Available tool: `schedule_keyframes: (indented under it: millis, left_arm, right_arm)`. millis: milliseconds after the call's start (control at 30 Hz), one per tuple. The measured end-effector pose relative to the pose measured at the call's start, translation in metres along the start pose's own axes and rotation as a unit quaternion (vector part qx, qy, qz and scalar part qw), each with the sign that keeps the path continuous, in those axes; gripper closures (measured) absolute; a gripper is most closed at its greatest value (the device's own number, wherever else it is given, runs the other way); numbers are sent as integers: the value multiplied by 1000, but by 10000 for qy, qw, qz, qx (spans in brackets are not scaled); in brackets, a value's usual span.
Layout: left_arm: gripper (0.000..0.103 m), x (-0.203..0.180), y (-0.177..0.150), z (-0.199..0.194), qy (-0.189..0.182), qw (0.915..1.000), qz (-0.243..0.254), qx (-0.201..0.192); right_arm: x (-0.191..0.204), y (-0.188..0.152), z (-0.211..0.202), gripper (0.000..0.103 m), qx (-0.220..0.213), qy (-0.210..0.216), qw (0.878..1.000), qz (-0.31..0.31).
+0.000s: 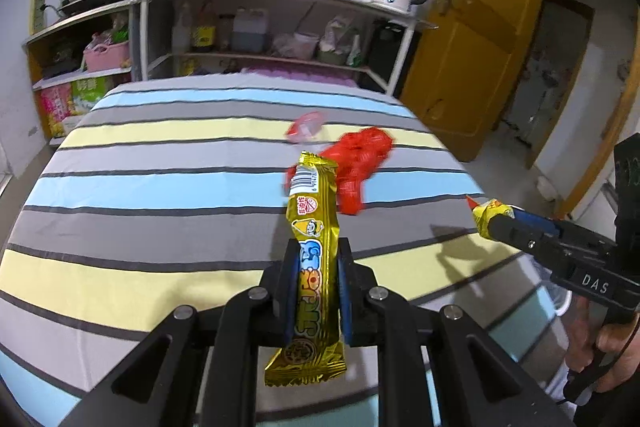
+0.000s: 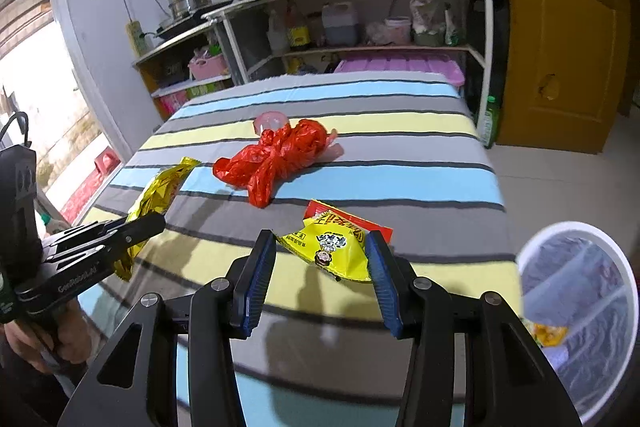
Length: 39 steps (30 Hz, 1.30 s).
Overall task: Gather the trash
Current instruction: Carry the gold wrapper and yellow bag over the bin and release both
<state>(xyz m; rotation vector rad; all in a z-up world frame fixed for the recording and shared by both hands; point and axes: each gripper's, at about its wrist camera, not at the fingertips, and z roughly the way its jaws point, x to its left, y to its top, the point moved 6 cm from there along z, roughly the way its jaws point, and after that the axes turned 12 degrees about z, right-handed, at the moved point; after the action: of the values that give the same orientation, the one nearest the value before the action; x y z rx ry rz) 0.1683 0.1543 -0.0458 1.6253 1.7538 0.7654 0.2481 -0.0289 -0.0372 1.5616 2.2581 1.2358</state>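
Home: bed, cookware shelves

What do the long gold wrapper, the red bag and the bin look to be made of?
Gold wrapper: likely metallised plastic film, glossy, with sharp creases and glints. Red bag: thin plastic, shiny, crumpled and knotted. Bin: apparently white plastic rim, lined with a translucent plastic bag that wrinkles.

Both grippers: black angular linkage arms, silver round pivot screws, ribbed blue finger pads. Right gripper body reads "DAS" in white; left gripper reads "GenRobot.AI", black cable behind it.
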Motion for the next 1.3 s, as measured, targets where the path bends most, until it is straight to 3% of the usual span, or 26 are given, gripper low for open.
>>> schedule_keyframes:
  millis: [633,1300]
  left_arm:
    - [86,-111,22,-17,-768,9946,654,-235]
    - [86,-223,38,16,-1484,9812,1229,-69]
  right_arm:
    - [-50,-8,-85,55,-604,-256,9973,338]
    - [-153,-21,-131,55,-883,-891,9864,1061]
